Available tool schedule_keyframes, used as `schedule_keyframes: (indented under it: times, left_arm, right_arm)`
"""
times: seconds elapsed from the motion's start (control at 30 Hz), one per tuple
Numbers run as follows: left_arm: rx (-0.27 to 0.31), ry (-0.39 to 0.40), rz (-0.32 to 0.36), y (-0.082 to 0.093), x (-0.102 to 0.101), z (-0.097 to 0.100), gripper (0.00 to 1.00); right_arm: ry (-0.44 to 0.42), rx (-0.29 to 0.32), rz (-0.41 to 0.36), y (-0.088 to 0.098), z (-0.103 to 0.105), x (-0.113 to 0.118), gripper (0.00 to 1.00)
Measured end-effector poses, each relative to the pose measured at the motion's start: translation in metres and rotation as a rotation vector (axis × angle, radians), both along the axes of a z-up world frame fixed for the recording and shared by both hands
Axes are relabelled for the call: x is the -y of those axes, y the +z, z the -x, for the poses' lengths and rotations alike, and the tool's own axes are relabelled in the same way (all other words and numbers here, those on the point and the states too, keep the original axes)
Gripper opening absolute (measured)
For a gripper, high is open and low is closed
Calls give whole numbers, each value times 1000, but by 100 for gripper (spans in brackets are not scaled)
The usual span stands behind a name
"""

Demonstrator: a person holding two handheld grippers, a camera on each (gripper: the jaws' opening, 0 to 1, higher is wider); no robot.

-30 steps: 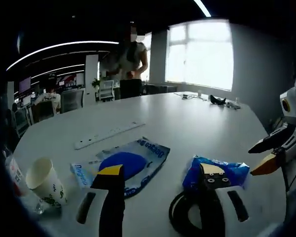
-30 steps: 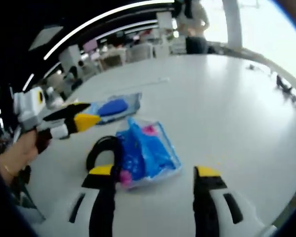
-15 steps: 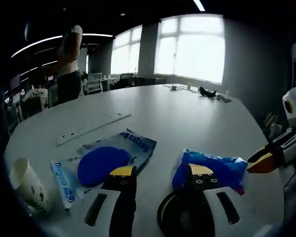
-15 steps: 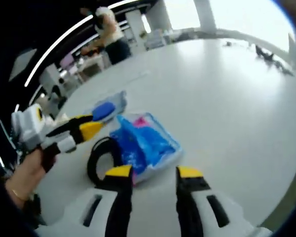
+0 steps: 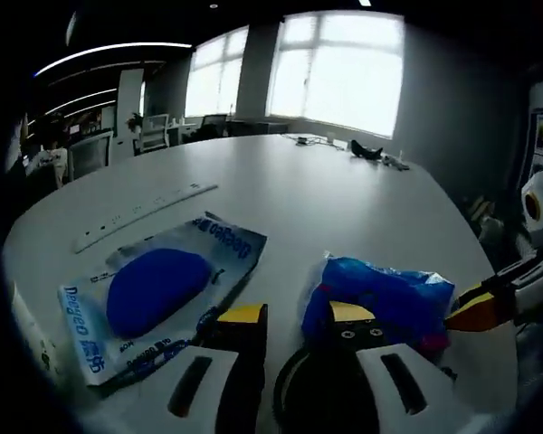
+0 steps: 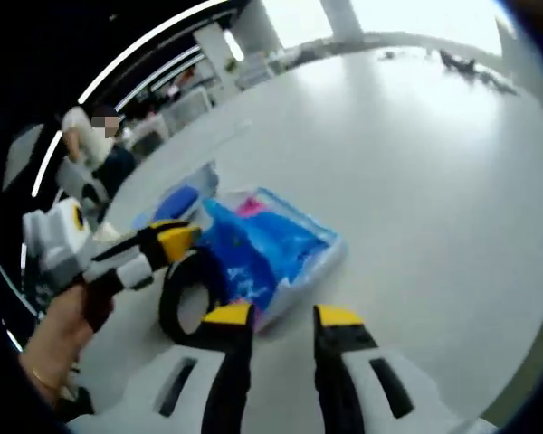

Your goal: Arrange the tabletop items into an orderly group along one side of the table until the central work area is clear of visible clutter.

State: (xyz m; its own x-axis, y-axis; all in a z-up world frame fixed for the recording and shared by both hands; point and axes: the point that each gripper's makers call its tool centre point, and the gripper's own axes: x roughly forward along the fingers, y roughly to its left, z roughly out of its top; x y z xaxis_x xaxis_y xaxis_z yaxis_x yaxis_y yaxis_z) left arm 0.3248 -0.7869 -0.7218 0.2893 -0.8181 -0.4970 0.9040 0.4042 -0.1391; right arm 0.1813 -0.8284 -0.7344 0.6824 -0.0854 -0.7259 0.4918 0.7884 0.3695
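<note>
While both claws close in on the blue snack bag (image 6: 270,249), nothing is gripped yet.
It lies near the table (image 5: 344,194) edge against a black ring (image 6: 183,303); right gripper (image 6: 282,316) narrowly parted before it, left gripper (image 5: 294,313) likewise, the flat blue pouch (image 5: 158,289) beside.

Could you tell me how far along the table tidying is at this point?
Early stage. Done: nothing looks grouped yet. In hand: neither tool grips anything; the right tool, nearly closed, sits at the blue bag, and the left tool is near the black ring. Left: the bag, ring, flat pouch and power strip.
</note>
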Motion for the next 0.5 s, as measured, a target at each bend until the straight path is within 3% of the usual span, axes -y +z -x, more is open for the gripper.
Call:
schedule_keyframes:
  times: [0.17,0.3,0.5]
  left_arm:
    - [-16,-14,0,-1,3,-1,14]
    - [-35,-37,-35,-6,3,4,2]
    - [-48,-40,-41,-7,8,7,0]
  right_arm:
    - [2,-6,-18,-3,0,-3,15]
    - [21,2,15,-3,-2,-2,13]
    - [24,-2,25,-5,-2,1,4]
